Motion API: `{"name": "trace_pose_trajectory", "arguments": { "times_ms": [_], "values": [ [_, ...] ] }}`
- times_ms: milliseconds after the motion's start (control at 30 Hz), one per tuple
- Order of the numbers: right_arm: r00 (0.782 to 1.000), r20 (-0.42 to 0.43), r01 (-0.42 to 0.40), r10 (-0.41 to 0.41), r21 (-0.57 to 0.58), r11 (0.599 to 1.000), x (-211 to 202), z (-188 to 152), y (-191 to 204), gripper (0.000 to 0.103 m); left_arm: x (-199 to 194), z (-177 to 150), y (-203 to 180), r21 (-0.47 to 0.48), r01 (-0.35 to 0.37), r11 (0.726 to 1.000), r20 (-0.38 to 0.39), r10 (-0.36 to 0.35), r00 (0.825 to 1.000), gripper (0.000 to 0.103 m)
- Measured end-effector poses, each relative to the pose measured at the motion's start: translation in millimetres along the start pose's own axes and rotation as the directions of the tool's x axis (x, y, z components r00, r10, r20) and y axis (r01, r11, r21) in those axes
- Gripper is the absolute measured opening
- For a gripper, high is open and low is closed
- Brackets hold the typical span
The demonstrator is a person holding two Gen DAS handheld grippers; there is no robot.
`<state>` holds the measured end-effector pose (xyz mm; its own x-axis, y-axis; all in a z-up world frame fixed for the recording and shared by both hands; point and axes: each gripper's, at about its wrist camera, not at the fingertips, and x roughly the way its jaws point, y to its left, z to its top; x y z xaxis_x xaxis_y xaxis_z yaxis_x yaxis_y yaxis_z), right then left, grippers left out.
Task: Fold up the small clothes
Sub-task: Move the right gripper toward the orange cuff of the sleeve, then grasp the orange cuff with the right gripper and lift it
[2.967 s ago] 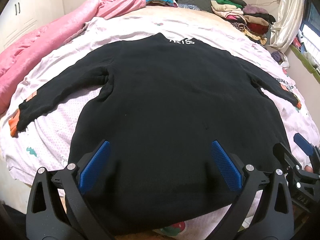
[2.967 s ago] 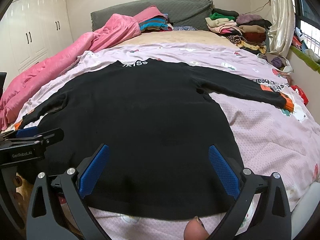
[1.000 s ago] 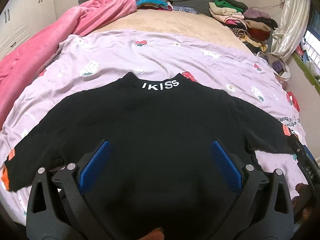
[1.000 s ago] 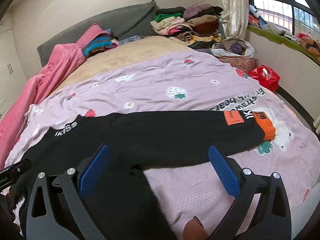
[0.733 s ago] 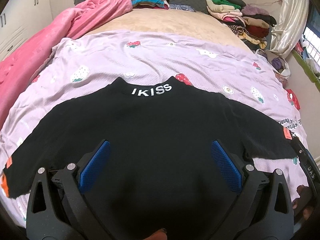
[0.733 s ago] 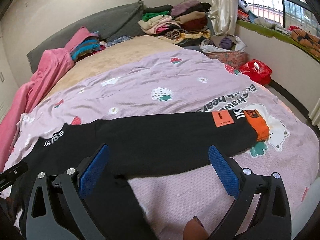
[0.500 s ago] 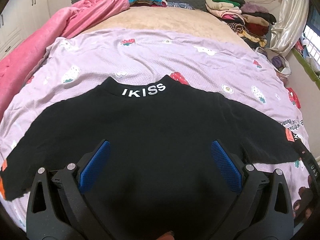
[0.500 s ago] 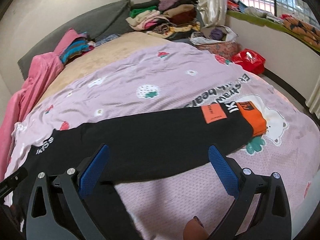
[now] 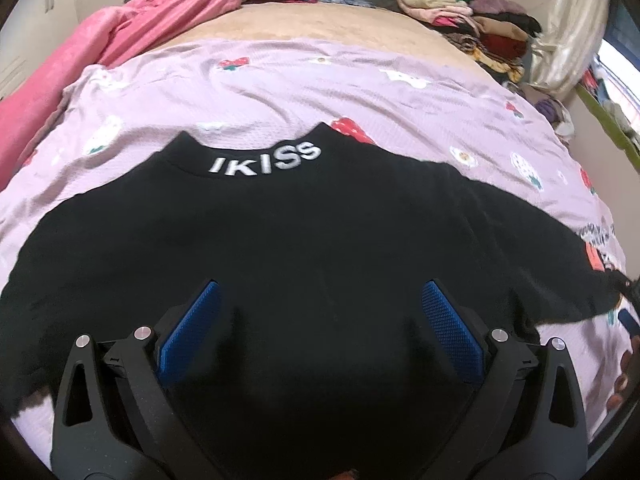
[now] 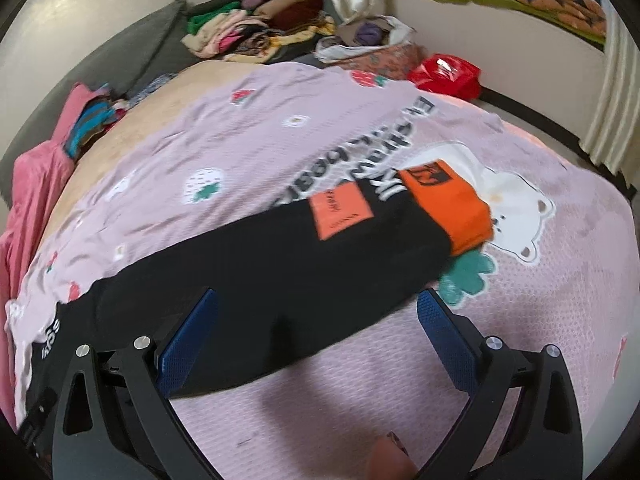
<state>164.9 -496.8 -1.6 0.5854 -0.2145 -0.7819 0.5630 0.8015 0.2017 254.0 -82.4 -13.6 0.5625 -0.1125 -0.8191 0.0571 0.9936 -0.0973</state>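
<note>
A black sweater (image 9: 312, 240) with white "IKISS" lettering on the collar (image 9: 266, 158) lies spread flat on a lilac bedspread (image 9: 360, 92). My left gripper (image 9: 320, 308) is open and empty above the sweater's upper body, pointing at the collar. My right gripper (image 10: 318, 312) is open and empty above the sweater's right sleeve (image 10: 304, 256), which ends in an orange cuff (image 10: 452, 204) with an orange patch (image 10: 340, 210) beside it. The right gripper also shows at the right edge of the left wrist view (image 9: 626, 316).
A pink blanket (image 9: 120, 40) lies along the bed's left side. Stacks of folded clothes (image 9: 468, 20) sit at the far right by the headboard. A red bag (image 10: 444, 74) lies on the floor beyond the bed's right edge, near a wall and curtain (image 10: 616, 100).
The left gripper has moved forward over the sweater toward the collar. The right gripper has swung right and closer to the sleeve, so the orange cuff looks larger. Both stay open.
</note>
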Motion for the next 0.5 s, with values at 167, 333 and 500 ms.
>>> {"name": "trace_pose_trajectory", "arguments": {
  "times_ms": [167,333,500],
  "values": [
    [0.999,-0.037,-0.003,0.006,0.074,0.997,17,3,-24,0.099,9,-5,-7,0.041,0.012,0.999,-0.019,-0.011,1.000,0.094],
    [0.998,-0.064,-0.012,0.022,0.153,0.988,37,12,-46,0.099,13,-5,-2,0.046,-0.001,0.999,-0.020,0.002,1.000,0.095],
    [0.998,-0.021,-0.056,0.062,0.216,0.975,50,24,-62,0.097,0,1,17,0.014,-0.019,1.000,0.017,0.019,1.000,0.094]
  ]
}}
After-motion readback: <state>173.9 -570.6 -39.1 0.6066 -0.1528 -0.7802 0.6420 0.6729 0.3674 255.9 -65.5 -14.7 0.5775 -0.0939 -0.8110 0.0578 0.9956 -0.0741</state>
